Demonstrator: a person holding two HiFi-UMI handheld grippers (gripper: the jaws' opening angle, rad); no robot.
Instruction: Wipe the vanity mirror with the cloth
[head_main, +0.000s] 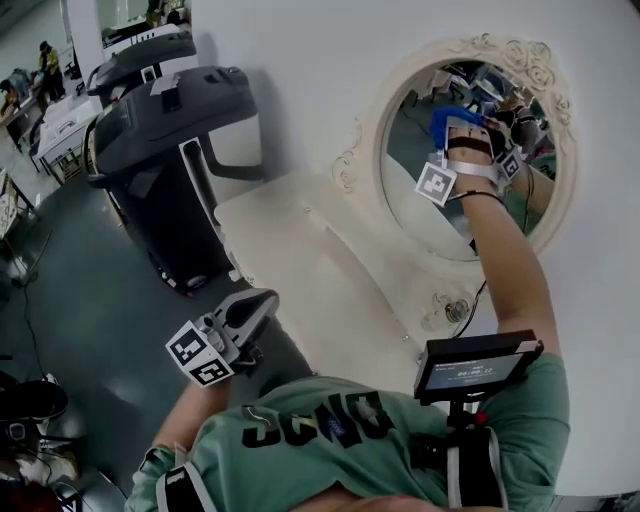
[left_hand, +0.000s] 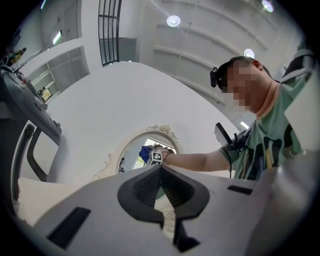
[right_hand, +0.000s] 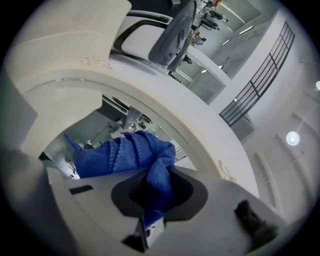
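Right tool (right_hand: 160, 177) is clenched on a fold of the blue cloth (right_hand: 115, 155). The cloth is bunched against the glass of the vanity mirror (head_main: 425, 205), upper right of the head view. Left tool (head_main: 258, 303) sits lower left, jaws together on nothing, well apart from the mirror.

Risk, as judged: only a narrow fold is pinched, so drag across the glass could pull it free. Bare jaw tips might then scrape the glass, or the cloth could snag on the carved frame (head_main: 520, 55).

Containers — none in view on the bench (head_main: 290, 240).
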